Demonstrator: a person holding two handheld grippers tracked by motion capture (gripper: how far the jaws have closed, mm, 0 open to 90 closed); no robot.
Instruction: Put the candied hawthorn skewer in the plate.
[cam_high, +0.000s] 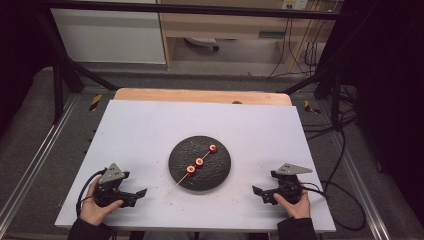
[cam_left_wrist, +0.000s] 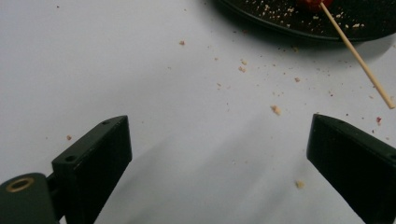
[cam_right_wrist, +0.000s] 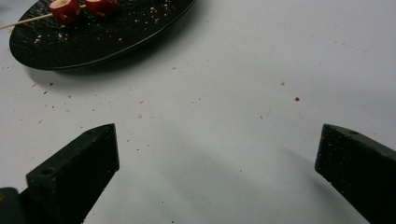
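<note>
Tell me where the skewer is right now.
The skewer lies across the black plate at the table's middle in the high view, between the two grippers, its bare end sticking off the plate's near-left rim toward the left gripper.

The plate (cam_high: 200, 172) at frame centre looks matt black and pebbled; its skewer (cam_high: 176, 189) is pale wood. The tabletop (cam_high: 150, 125) is smooth, matt white, with crumbs.
</note>
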